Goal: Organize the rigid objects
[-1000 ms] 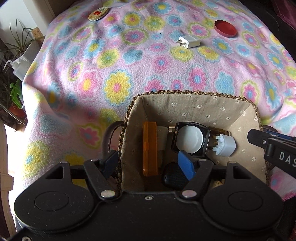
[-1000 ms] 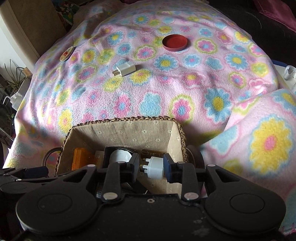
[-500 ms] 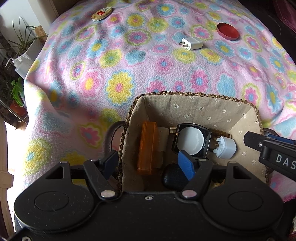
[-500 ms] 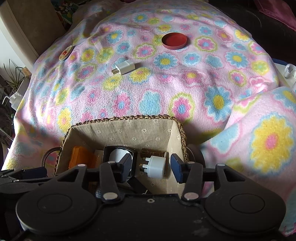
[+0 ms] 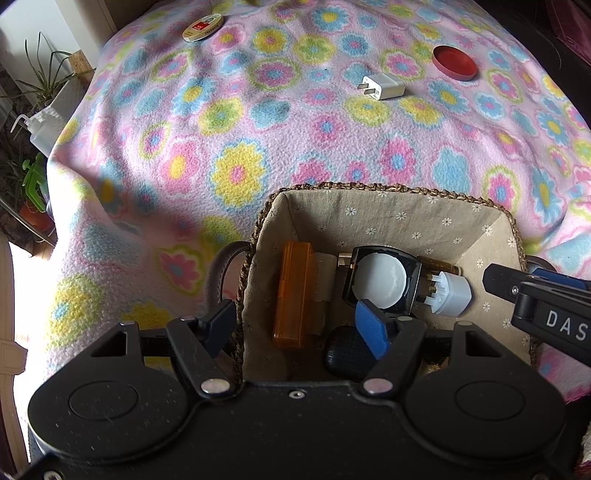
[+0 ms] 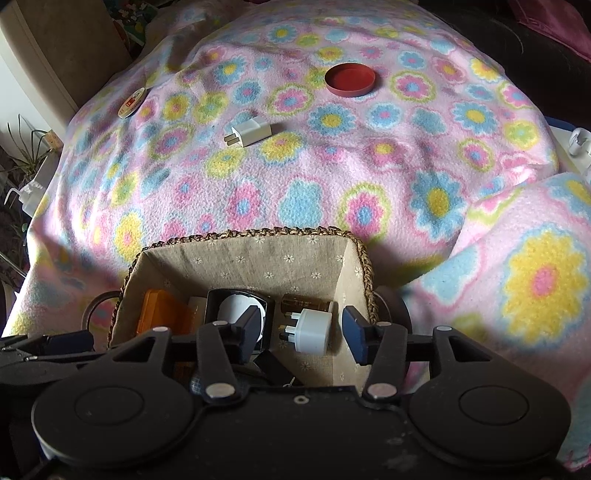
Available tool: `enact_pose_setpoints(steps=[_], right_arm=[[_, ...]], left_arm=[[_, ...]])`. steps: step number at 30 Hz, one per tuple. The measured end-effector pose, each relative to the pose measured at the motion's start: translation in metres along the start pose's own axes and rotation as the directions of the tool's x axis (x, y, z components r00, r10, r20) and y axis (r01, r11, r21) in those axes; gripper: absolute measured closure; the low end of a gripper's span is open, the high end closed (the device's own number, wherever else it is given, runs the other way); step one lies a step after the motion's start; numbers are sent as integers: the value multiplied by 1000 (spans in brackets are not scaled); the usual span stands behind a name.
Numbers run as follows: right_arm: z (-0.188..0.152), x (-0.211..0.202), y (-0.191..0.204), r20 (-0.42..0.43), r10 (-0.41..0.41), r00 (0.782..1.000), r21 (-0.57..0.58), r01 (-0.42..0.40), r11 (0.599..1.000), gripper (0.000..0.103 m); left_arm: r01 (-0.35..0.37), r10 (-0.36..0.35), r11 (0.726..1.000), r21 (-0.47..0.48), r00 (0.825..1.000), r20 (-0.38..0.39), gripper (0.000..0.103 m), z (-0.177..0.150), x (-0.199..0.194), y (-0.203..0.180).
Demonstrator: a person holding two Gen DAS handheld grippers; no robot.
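Observation:
A lined woven basket (image 5: 391,210) (image 6: 258,254) sits on the flowered blanket. Inside lie an orange case (image 5: 293,291), a black case with a white disc (image 5: 382,278), a dark pouch (image 5: 345,356), a brown vial (image 6: 304,302) and a white three-pin plug adapter (image 5: 448,295) (image 6: 312,330). My left gripper (image 5: 297,325) is open, straddling the basket's left wall. My right gripper (image 6: 301,332) is open around the adapter without gripping it. On the blanket lie a white charger (image 5: 384,86) (image 6: 251,131), a red lid (image 5: 454,62) (image 6: 350,79) and a round tin (image 5: 202,26) (image 6: 131,103).
The blanket (image 5: 236,122) drops off at the left, where plants (image 5: 35,177) and a white bottle (image 5: 44,122) stand. A raised blanket fold (image 6: 524,280) lies right of the basket. Dark fabric (image 6: 535,48) borders the far right.
My right gripper opened and let go of the white plug adapter, which now lies in the basket. Both grippers drew back slightly. The left gripper stays open.

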State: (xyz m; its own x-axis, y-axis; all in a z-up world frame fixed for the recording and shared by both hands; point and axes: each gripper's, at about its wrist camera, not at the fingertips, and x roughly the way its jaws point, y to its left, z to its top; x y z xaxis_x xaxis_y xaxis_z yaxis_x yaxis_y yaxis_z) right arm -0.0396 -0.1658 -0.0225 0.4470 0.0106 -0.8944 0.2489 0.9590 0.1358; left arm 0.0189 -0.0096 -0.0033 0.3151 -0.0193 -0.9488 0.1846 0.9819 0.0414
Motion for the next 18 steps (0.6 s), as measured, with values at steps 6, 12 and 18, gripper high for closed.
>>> enact_pose_setpoints(steps=[6,12,18], right_arm=[[0,0,0,0,-1,1000,1,1,1000,52],[0,0,0,0,0,1000,1,0,1000,50],[0,0,0,0,1,1000,0,-1,1000,48]], left_arm=[[0,0,1000,0,1000,0,36,0,0,0],[0,0,1000,-1,1000,-1,36,0,0,0],[1,-1,1000,1,1000,-1,36,0,0,1]])
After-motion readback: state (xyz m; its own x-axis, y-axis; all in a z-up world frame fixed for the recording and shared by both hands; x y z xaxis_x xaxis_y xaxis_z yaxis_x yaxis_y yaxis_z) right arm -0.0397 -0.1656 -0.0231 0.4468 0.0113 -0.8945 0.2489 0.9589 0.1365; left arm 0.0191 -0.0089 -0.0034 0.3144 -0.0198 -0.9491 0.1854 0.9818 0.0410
